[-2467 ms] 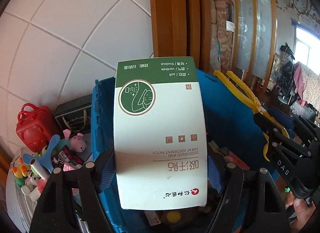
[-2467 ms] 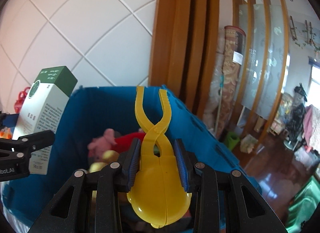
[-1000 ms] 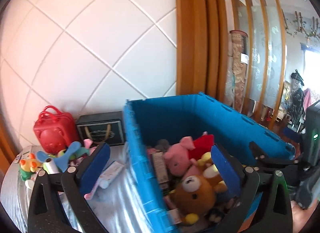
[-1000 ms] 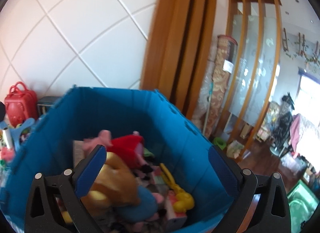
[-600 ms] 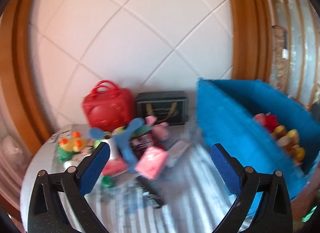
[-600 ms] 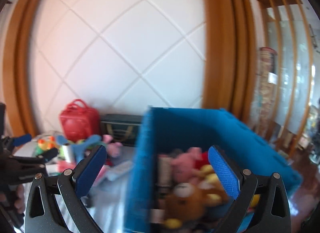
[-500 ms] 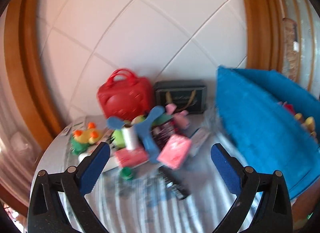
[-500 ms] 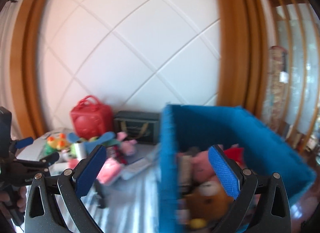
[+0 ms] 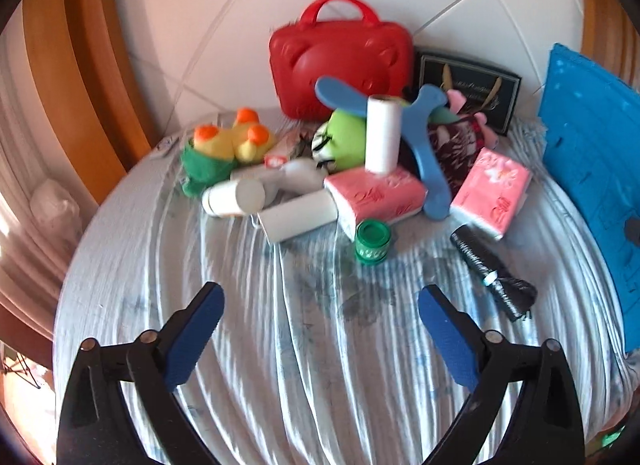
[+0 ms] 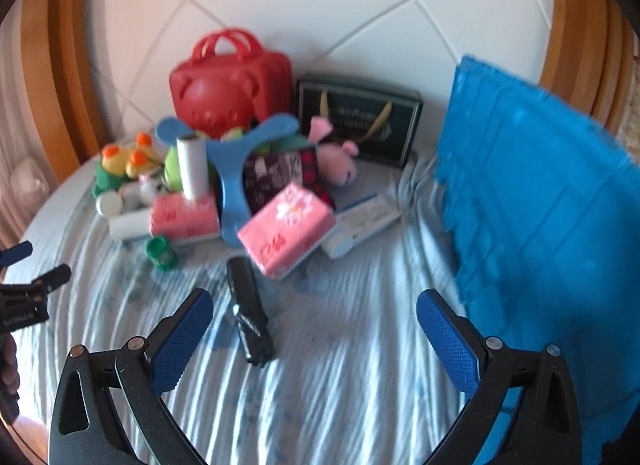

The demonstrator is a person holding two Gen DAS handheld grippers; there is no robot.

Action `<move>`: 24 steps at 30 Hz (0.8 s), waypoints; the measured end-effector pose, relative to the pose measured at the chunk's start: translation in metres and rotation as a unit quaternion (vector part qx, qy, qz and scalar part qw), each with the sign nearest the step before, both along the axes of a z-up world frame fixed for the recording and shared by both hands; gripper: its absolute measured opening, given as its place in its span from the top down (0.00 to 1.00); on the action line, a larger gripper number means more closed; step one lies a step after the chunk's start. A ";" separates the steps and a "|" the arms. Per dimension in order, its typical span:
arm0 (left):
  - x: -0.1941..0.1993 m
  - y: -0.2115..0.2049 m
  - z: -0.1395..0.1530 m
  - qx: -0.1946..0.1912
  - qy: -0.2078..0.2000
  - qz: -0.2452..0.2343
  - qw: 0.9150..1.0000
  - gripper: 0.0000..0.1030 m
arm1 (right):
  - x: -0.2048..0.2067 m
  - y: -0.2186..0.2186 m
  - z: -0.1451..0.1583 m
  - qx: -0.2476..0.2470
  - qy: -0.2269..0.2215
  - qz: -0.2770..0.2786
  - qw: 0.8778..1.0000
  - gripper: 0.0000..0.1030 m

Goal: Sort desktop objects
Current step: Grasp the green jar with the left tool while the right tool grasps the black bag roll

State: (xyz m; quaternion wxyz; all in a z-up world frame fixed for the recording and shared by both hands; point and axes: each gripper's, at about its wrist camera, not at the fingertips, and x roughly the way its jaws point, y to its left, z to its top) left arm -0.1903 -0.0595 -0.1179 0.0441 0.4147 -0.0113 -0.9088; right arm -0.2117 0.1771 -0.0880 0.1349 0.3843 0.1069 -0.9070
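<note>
A heap of small things lies on the striped cloth: two pink tissue packs (image 9: 376,193) (image 10: 286,225), white rolls (image 9: 383,133), a green jar (image 9: 373,243), a black roll (image 9: 488,271) (image 10: 248,309), a blue boomerang-shaped toy (image 9: 432,169), plush toys (image 9: 224,145) and a pink pig (image 10: 336,163). My left gripper (image 9: 319,293) hovers over bare cloth short of the green jar, its jaws closing slightly with nothing between them. My right gripper (image 10: 314,299) is open above the cloth, with the black roll lying just beyond its left finger. The blue bin (image 10: 540,205) stands at the right.
A red bear-shaped case (image 9: 340,69) and a black gift box (image 10: 356,121) stand against the tiled wall behind the heap. A flat white box (image 10: 366,221) lies beside the bin. The round table's edge (image 9: 64,265) curves along the left, next to wooden trim.
Both grippers have let go of the box and the yellow tongs into the bin. They have swung left and down from the bin to the heap on the table.
</note>
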 end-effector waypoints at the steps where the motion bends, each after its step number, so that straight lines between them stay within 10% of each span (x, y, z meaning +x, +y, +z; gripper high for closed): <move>1: -0.007 -0.003 -0.010 0.008 -0.008 0.001 1.000 0.11 | -0.005 -0.004 -0.011 0.004 -0.011 -0.001 1.000 0.00; 12: -0.100 0.020 -0.097 0.047 -0.064 -0.025 0.997 0.28 | -0.060 -0.029 -0.094 0.014 -0.115 -0.002 0.993 0.00; 16: -0.125 0.025 -0.115 0.051 -0.080 -0.028 0.995 0.62 | -0.076 -0.041 -0.116 0.016 -0.141 0.008 0.990 0.00; 24: -0.084 0.009 -0.106 0.049 -0.078 -0.018 0.996 0.62 | -0.091 -0.082 -0.149 0.023 -0.164 0.055 0.985 0.00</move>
